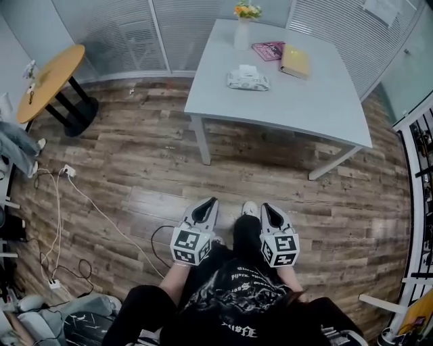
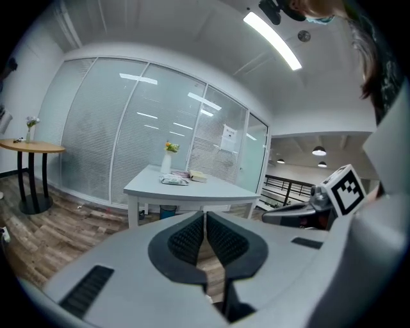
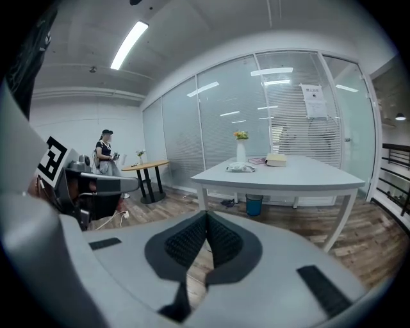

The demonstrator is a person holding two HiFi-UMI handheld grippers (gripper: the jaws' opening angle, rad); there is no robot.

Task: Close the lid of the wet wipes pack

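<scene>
Ahead, on the pale grey rectangular table (image 1: 318,101), a white vase (image 1: 242,34) holds yellow-orange flowers (image 1: 247,10). A blue bin (image 3: 254,205) stands under the table, its inside hidden. Near the vase lies the white soft wet wipes pack (image 1: 247,80), flat, its long axis running left to right in the head view. Something pale stands up from its top, too small to tell whether it is the lid. The left gripper (image 1: 212,201) and right gripper (image 1: 265,205) hover well short of the table, jaws closed together on nothing.

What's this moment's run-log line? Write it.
stage: before contact | left tool: shut, empty | right tool: shut, empty | wet wipes pack: on table, untouched
</scene>
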